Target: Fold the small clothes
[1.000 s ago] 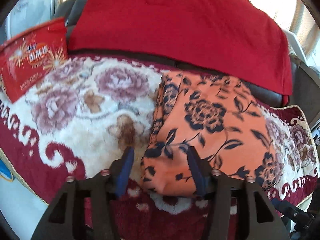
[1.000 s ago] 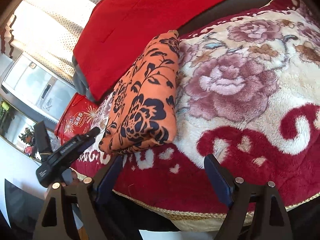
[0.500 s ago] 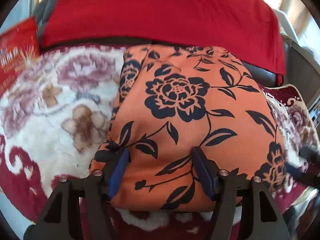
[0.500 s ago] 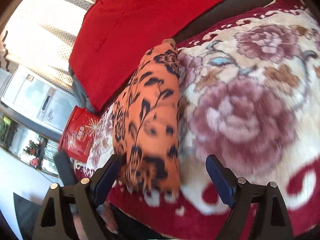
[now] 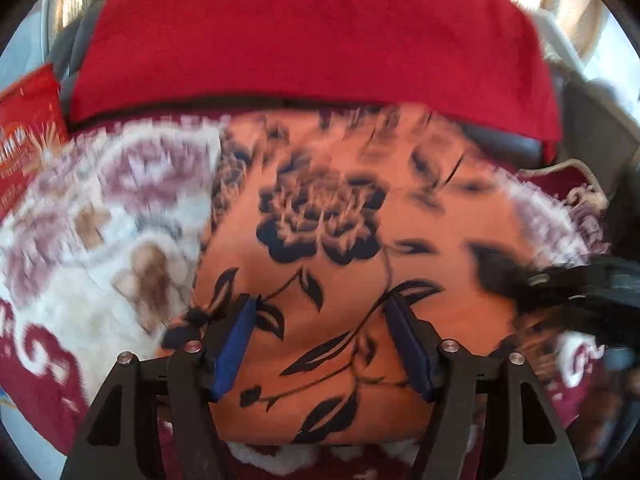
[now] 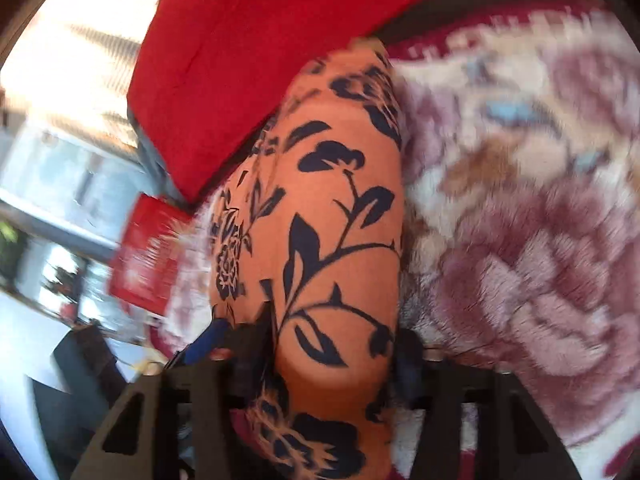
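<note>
A folded orange garment with a black flower print [image 5: 332,264] lies on a plush floral blanket [image 5: 100,240]. My left gripper [image 5: 320,332] stands over its near edge, jaws open, with the cloth between the blue pads. My right gripper [image 6: 332,344] is at the garment's [image 6: 328,216] near right corner, its jaws straddling the cloth with a gap still showing. The right gripper also shows as a dark blur in the left wrist view [image 5: 560,284]. Both views are motion-blurred.
A red cushion cover [image 5: 312,40] hangs over the sofa back behind the garment. A red printed packet [image 5: 24,136] stands at the far left. The blanket's corded edge [image 5: 576,176] ends at the right, with the dark sofa beyond.
Both grippers have moved in onto the garment. The left now has cloth between its pads; the right has come from the bare blanket to straddle the garment's corner, jaws narrower.
</note>
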The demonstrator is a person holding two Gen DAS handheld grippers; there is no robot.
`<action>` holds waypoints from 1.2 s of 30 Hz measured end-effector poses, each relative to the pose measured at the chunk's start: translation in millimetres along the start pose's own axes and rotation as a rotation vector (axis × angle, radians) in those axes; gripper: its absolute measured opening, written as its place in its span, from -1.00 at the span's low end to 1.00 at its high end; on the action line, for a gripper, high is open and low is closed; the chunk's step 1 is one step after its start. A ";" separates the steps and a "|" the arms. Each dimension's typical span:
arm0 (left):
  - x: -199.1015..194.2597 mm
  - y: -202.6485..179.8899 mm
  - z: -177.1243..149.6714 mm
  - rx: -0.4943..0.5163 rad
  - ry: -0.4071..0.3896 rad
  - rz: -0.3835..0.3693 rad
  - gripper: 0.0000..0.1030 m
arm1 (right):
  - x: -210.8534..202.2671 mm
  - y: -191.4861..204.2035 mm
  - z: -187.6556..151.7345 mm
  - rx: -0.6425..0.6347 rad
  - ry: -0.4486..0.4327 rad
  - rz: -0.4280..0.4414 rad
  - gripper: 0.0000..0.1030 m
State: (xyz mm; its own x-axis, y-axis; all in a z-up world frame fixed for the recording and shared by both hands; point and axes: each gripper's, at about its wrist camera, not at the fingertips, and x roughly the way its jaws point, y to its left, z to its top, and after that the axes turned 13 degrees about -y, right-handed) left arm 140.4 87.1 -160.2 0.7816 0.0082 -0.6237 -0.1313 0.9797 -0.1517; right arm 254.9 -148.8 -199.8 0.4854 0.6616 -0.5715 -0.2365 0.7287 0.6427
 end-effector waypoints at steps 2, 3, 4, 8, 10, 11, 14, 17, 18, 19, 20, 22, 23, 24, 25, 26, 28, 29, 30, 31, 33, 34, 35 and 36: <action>-2.8 0.0 -3.4 0.010 -0.021 0.006 0.37 | -12.1 33.8 -8.2 -0.207 -0.058 -0.095 -0.28; -2.8 -0.3 -4.7 0.021 -0.021 0.014 0.37 | -10.9 40.3 -13.3 -0.254 -0.066 -0.121 -0.28; -1.2 0.1 -5.6 0.024 -0.021 0.016 0.37 | -1.2 30.0 -16.8 -0.233 -0.048 -0.140 -0.26; -1.8 -2.1 -5.6 0.049 -0.027 0.018 0.37 | 1.8 -26.3 -11.5 0.112 -0.015 0.011 0.21; -2.3 -0.9 -5.8 0.047 -0.034 0.013 0.38 | -4.9 -26.9 -6.2 0.120 -0.010 0.041 0.23; -3.5 -1.9 -6.2 0.050 -0.040 0.013 0.38 | -7.0 -27.7 -3.9 0.133 -0.013 0.057 0.26; -4.7 -1.4 -7.7 0.048 -0.049 0.011 0.38 | -6.6 -32.2 16.7 0.189 -0.033 0.110 0.42; -4.4 -2.0 -7.4 0.044 -0.046 0.004 0.39 | 25.5 -43.6 39.3 0.252 0.016 0.113 0.50; -4.2 -2.1 -7.2 0.042 -0.044 0.002 0.39 | 38.7 -46.1 45.5 0.268 0.044 0.099 0.46; -3.8 -1.7 -6.4 0.040 -0.043 0.000 0.39 | 44.1 -40.9 50.1 0.241 0.057 0.079 0.02; -3.3 -1.2 -6.0 0.038 -0.041 -0.001 0.39 | 42.7 -28.3 52.5 0.170 0.052 0.041 -0.15; -3.4 0.0 -5.8 0.028 -0.034 -0.006 0.39 | 24.5 25.5 48.8 -0.101 -0.026 -0.038 -0.31; -3.3 -0.3 -6.1 0.025 -0.036 -0.007 0.39 | 19.4 37.4 43.5 -0.169 -0.056 -0.067 -0.33; -2.7 -1.3 -7.3 0.031 -0.040 -0.003 0.40 | 21.4 40.4 36.4 -0.218 -0.072 -0.117 -0.33; -2.5 -3.3 -7.9 0.038 -0.044 0.001 0.40 | 29.6 30.2 34.3 -0.204 -0.056 -0.155 -0.33; -2.8 -4.6 -7.9 0.048 -0.046 0.002 0.40 | 35.8 16.7 33.8 -0.147 -0.039 -0.160 -0.29; -3.5 -4.9 -6.6 0.054 -0.042 0.002 0.40 | 34.6 -2.8 38.3 -0.006 -0.039 -0.105 0.00; -3.2 -1.5 -5.9 0.037 -0.038 -0.010 0.40 | 32.9 -1.6 41.3 0.014 -0.042 -0.097 0.21; -2.9 0.2 -5.8 0.031 -0.038 -0.015 0.40 | 29.4 0.0 46.2 0.034 -0.051 -0.071 0.23; -2.8 0.6 -5.8 0.032 -0.039 -0.018 0.40 | 28.3 3.1 50.2 0.045 -0.058 -0.040 0.26; -3.1 -0.5 -5.9 0.037 -0.043 -0.011 0.41 | 32.7 0.3 65.0 0.101 -0.062 0.003 0.46; -2.9 0.4 -5.9 0.035 -0.043 -0.010 0.40 | 37.4 -4.4 70.3 0.124 -0.055 0.011 0.56; -2.8 0.6 -5.7 0.034 -0.043 -0.010 0.40 | 47.9 -8.9 76.0 0.148 -0.037 0.011 0.57; -2.4 1.2 -5.5 0.032 -0.042 -0.011 0.40 | 56.2 -17.1 82.2 0.161 -0.029 -0.004 0.55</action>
State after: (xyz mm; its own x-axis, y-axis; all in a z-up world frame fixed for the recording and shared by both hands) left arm 135.1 87.2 -163.1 0.8078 0.0050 -0.5894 -0.1033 0.9857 -0.1332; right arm 355.4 -138.6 -201.0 0.5103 0.6519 -0.5609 -0.0973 0.6918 0.7155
